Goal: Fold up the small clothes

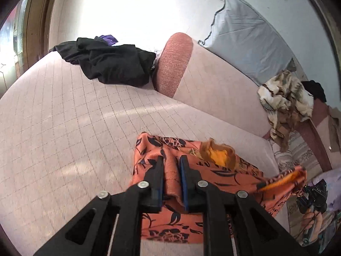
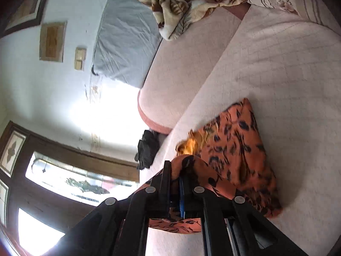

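An orange garment [image 1: 213, 177] printed with dark leaves lies on the near part of a pale pink sofa [image 1: 64, 117], partly lifted at two places. In the left wrist view the left tongs [image 1: 171, 162] are closed on a raised fold of the cloth, which is seen bunched between the two fingers. In the right wrist view the right tongs [image 2: 174, 170] are closed on another edge of the same garment [image 2: 234, 149], the cloth draped over the fingertips; the same tongs [image 1: 312, 196] are seen at the far right of the left view, where that edge is held up.

The cloth is judged to be thin, light and quite limp: it sags between the two grips and creases readily, and a yellow-orange inner side [image 1: 219, 155] is shown where it gapes. No stiffness is to be expected, so a single pinch would probably let the rest droop. It is best taken at two corners or along a hem, well apart, so that an edge is kept taut. Some slipperiness is possible, so a full bite of cloth is advised.

A black pile of clothes [image 1: 106, 64] lies far left, well apart from the garment
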Motion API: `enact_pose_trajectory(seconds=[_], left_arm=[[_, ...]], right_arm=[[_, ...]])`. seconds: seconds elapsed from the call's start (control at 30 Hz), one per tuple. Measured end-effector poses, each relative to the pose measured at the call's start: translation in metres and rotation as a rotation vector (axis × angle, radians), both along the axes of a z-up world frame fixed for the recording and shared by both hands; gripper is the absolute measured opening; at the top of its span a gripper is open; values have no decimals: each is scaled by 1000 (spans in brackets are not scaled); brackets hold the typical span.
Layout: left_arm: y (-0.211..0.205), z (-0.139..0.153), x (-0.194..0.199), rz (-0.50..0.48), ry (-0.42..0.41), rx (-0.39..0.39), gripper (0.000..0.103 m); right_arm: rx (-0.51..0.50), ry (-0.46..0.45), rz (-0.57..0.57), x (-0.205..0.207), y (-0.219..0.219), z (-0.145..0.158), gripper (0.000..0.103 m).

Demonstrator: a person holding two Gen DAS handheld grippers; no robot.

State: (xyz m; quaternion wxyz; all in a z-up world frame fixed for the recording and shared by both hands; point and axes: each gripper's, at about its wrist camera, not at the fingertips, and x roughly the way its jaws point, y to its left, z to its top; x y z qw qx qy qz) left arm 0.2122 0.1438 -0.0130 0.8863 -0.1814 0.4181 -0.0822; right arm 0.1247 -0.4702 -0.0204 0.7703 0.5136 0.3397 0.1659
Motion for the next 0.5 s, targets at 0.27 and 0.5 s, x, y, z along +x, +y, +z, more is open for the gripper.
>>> enact_pose_trajectory(seconds=[0.27,0.5], left_arm=[[12,-92,46,113,168,158,70],[39,-62,-53,171,73,84,72]], right_arm=[[-149,180,-71,39,3,-78,56],[-184,163,-36,-66,37,-78,63]])
